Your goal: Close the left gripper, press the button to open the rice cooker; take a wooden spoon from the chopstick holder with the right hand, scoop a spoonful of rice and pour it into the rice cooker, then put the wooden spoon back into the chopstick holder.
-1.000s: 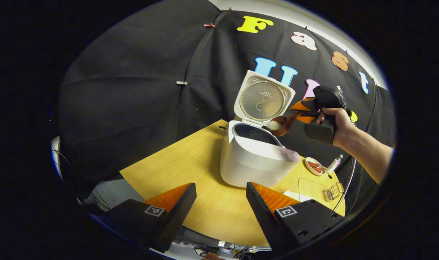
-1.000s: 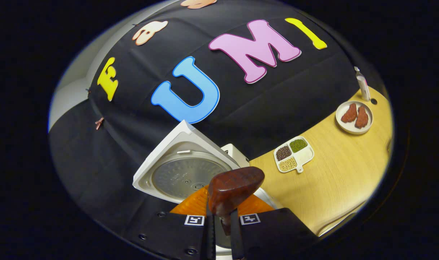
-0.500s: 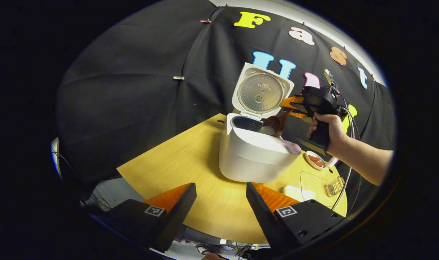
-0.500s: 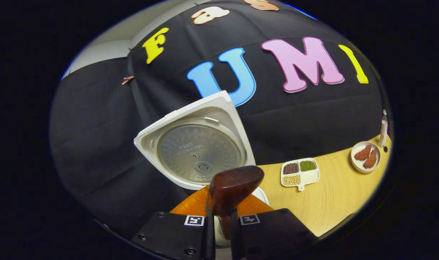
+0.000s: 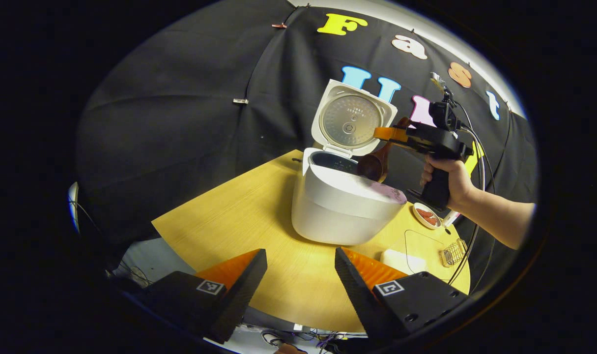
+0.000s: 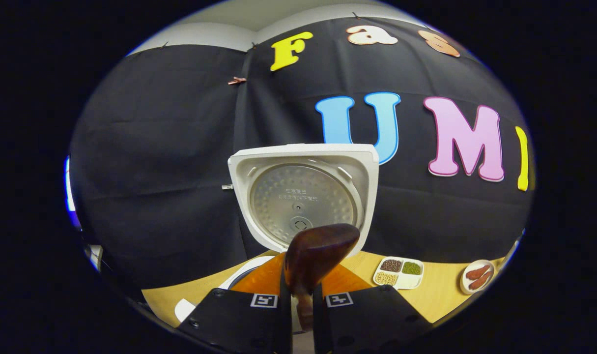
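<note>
The white rice cooker point(image 5: 345, 206) stands on the wooden table point(image 5: 239, 216) with its lid point(image 5: 350, 120) raised. A hand point(image 5: 450, 177) holds my right gripper point(image 5: 384, 132) level above the cooker's right rim, shut on the wooden spoon point(image 5: 372, 166). The spoon hangs bowl-down at the edge of the pot opening, and I see no rice in it. In the right gripper view the spoon's handle end point(image 6: 320, 250) sticks up between the fingers of my right gripper point(image 6: 300, 290), in front of the lid point(image 6: 303, 196). My left gripper point(image 5: 300, 275) is open and empty, well short of the cooker.
Right of the cooker lie a small plate of red pieces point(image 5: 427, 216), a wire rack point(image 5: 453, 253) and a white block point(image 5: 401, 260). A divided dish of beans point(image 6: 399, 273) and the same plate point(image 6: 477, 278) sit behind the cooker near the wall.
The right gripper rolled level and rose slightly, tipping the spoon from bowl-up with rice to bowl-down over the pot. The rice has left the spoon. The left gripper stayed open.
</note>
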A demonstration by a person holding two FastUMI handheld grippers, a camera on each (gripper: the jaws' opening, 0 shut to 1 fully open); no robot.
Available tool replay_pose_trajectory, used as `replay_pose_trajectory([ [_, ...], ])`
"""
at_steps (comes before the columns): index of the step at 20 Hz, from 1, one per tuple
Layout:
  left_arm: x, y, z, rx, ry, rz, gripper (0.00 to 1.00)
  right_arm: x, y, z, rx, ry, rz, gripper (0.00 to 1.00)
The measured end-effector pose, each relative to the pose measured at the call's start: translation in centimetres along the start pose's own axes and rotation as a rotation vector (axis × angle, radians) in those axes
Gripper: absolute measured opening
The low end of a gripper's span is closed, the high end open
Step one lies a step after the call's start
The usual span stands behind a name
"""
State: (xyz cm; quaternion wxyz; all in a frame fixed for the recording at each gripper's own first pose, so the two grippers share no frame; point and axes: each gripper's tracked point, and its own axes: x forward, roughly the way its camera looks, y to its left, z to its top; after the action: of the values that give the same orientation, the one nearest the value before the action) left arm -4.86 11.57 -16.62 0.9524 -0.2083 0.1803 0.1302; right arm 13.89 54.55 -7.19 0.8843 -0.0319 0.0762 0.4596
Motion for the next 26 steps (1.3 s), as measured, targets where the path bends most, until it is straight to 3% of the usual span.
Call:
replay_pose_trajectory([
  [1,0.0,0.0,-0.1,0.001,0.001,0.001,0.96,-0.2,0.4,-0.1,-0.024,-0.004,0.016,0.20],
  [7,-0.1,-0.6,-0.6,-0.009,0.005,-0.003,0.96,-1.4,2.7,-0.7,-0.147,-0.012,0.093,0.20],
  [8,0.0,-0.6,-0.7,-0.010,0.005,-0.003,0.96,-1.5,2.9,-1.1,-0.162,-0.009,0.101,0.16],
  [9,0.0,-0.7,-0.7,-0.010,0.005,-0.002,0.96,-1.6,3.1,-1.3,-0.174,-0.003,0.108,0.20],
  [12,-0.1,-0.9,-1.1,-0.005,0.007,-0.005,0.96,-1.5,2.9,-1.5,-0.167,0.007,0.100,0.20],
  [15,-0.2,-1.2,-0.9,0.002,0.001,-0.011,0.96,-1.1,1.6,-1.5,0.000,0.046,0.039,0.17],
  [18,0.0,-2.0,-0.8,0.003,0.001,-0.023,0.96,-1.0,-0.5,0.6,0.148,0.025,-0.017,0.21],
  [26,1.0,-6.7,1.0,0.055,-0.025,-0.084,0.96,-5.4,-8.8,5.0,0.320,-0.034,-0.126,0.21],
])
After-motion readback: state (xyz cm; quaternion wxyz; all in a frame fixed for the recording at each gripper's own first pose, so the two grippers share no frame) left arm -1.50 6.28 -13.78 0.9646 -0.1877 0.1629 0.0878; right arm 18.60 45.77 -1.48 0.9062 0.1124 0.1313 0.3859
